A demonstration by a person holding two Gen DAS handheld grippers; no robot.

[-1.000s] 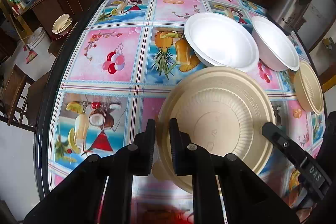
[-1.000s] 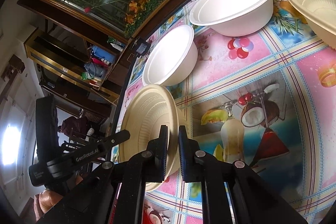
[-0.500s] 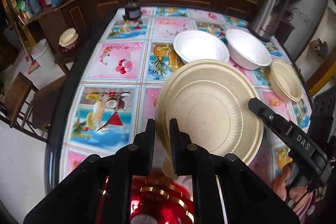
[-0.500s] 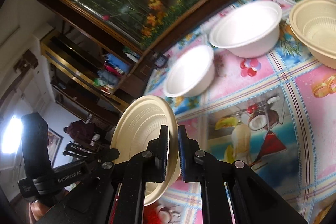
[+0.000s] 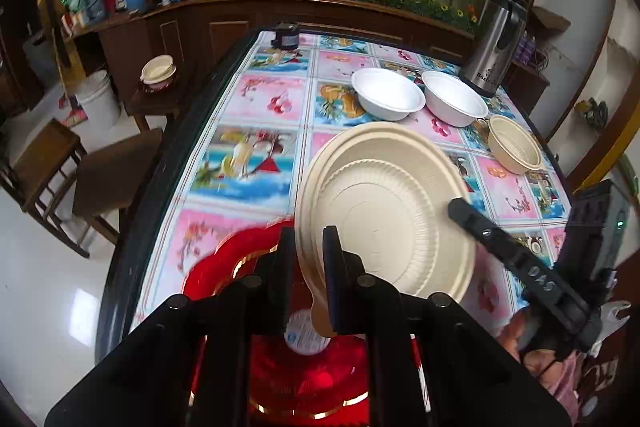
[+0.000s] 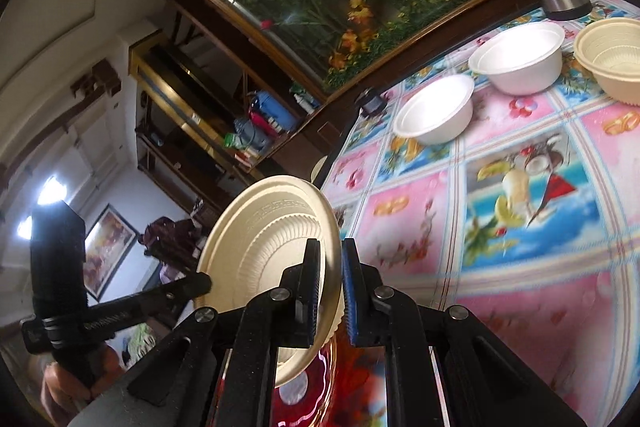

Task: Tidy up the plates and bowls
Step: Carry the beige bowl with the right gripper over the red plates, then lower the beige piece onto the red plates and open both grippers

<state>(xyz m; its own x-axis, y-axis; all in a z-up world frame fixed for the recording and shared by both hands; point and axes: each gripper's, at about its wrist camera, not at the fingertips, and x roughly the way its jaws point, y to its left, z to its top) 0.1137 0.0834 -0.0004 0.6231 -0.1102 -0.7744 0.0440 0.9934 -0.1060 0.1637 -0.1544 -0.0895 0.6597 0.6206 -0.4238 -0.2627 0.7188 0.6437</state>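
Note:
A beige ribbed plate (image 5: pixel 384 211) hangs in the air above the near end of the table, held at opposite rims by both grippers. My left gripper (image 5: pixel 306 267) is shut on its near rim. My right gripper (image 6: pixel 330 287) is shut on the other rim; the plate also shows in the right wrist view (image 6: pixel 272 247). Below it lies a red tray (image 5: pixel 304 379). Two white bowls (image 5: pixel 387 99) (image 5: pixel 454 98) and a beige bowl (image 5: pixel 514 149) stand at the far right of the table.
The table carries a bright fruit-print cloth (image 5: pixel 248 163). A steel thermos (image 5: pixel 494 43) stands at the far right corner and a small dark object (image 5: pixel 285 37) at the far edge. Wooden stools (image 5: pixel 44 167) and a white bucket (image 5: pixel 98 99) stand left of the table.
Both grippers have lifted the beige plate up and back toward the near end of the table. The red tray has come into view beneath it. The bowls have stayed put.

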